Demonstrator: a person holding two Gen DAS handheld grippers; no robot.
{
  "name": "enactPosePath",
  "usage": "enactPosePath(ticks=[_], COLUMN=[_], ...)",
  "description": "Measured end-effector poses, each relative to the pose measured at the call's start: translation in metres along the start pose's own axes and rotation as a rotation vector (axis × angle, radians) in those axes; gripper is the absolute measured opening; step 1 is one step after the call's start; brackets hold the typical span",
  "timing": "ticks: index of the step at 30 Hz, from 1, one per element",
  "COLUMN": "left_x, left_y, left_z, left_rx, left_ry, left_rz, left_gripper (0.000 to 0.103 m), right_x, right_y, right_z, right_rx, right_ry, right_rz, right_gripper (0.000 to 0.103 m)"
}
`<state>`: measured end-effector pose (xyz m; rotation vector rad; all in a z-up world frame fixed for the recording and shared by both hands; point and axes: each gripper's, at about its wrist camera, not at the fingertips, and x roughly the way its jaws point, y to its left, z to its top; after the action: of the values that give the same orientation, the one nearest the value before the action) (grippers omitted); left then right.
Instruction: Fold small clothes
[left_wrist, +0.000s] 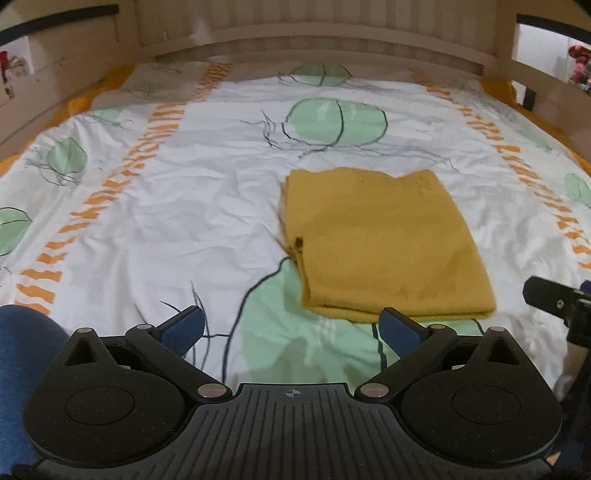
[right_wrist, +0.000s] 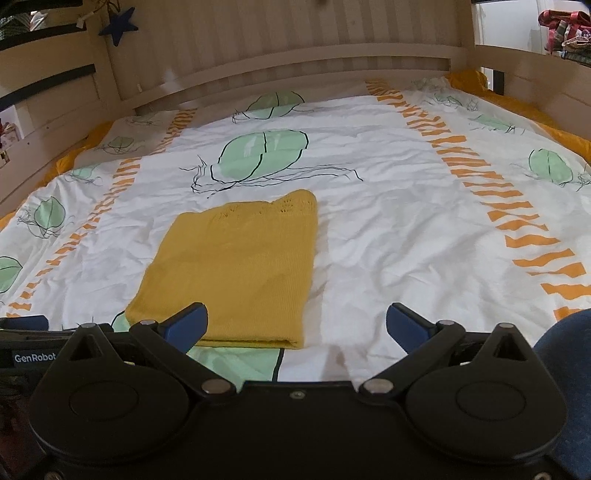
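Note:
A mustard-yellow knit garment (left_wrist: 384, 240) lies folded into a flat rectangle on the bed sheet; it also shows in the right wrist view (right_wrist: 236, 266). My left gripper (left_wrist: 291, 328) is open and empty, just short of the garment's near edge, a little left of it. My right gripper (right_wrist: 295, 325) is open and empty, near the garment's near right corner; its left finger (right_wrist: 186, 325) overlaps the near edge in view. Part of the right gripper (left_wrist: 557, 302) shows at the right edge of the left wrist view.
The bed sheet (left_wrist: 184, 206) is white with green leaf shapes and orange stripes, wrinkled. A wooden headboard (right_wrist: 295, 55) and side rails (left_wrist: 554, 92) enclose the bed. Blue-clad knees show at the lower corners (left_wrist: 26, 354) (right_wrist: 569, 354).

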<state>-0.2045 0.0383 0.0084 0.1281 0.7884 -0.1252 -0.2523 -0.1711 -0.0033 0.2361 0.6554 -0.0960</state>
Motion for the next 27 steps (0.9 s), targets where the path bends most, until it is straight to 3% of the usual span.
enactPosePath(ticks=[10, 27], left_x=[-0.011, -0.002], left_y=[-0.005, -0.005], left_z=[0.007, 0.013], left_rx=[0.012, -0.014], left_ry=[0.002, 0.050], left_rz=[0.042, -0.026], left_gripper=[0.102, 0.102], right_x=[-0.002, -0.001], right_y=[0.002, 0.011], right_z=[0.003, 0.016], right_rx=[0.001, -0.029], right_ry=[0.019, 0.022], right_rz=[-0.002, -0.056], right_gripper=[0.102, 0.102])
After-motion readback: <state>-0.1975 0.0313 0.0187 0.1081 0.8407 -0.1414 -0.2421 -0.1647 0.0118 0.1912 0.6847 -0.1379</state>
